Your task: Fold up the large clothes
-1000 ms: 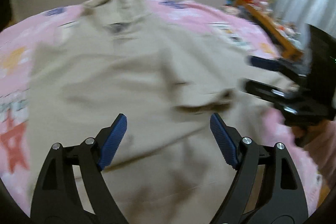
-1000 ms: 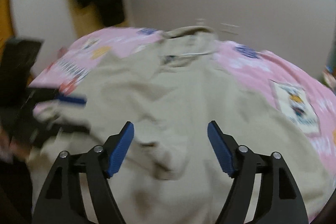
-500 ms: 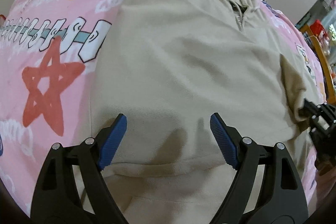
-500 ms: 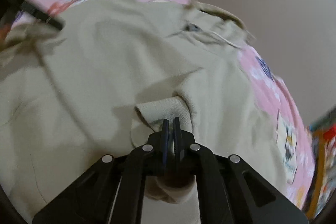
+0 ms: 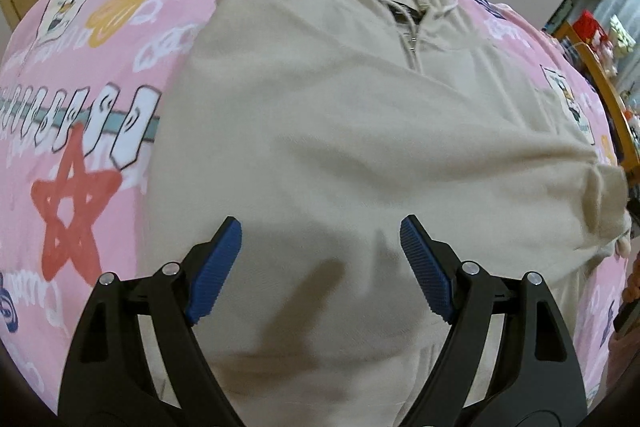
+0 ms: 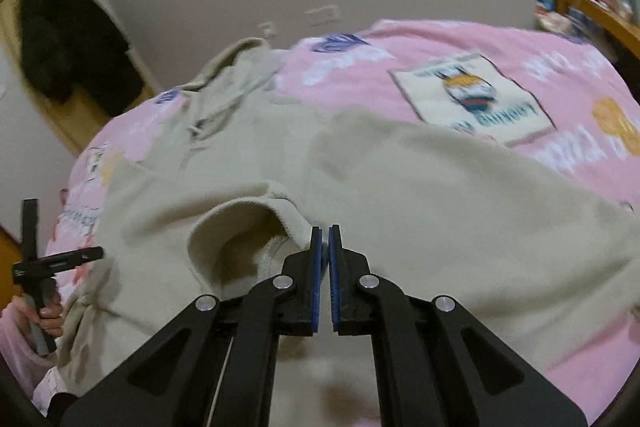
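A beige zip hoodie lies front up on a pink printed bed cover, hood toward the far wall. My left gripper is open and empty, hovering over the hoodie's lower body. My right gripper is shut on the hoodie's sleeve cuff and holds it lifted over the body of the hoodie. The left gripper also shows at the left edge of the right wrist view.
The pink bed cover spreads around the hoodie. A wooden door frame with dark coats stands at the left wall. A wooden rail with red items runs along the bed's right side. A plain wall lies behind the bed.
My right gripper shut on the sleeve cuff and has carried it across the hoodie. My left gripper stayed open and moved over the hoodie's lower left part.
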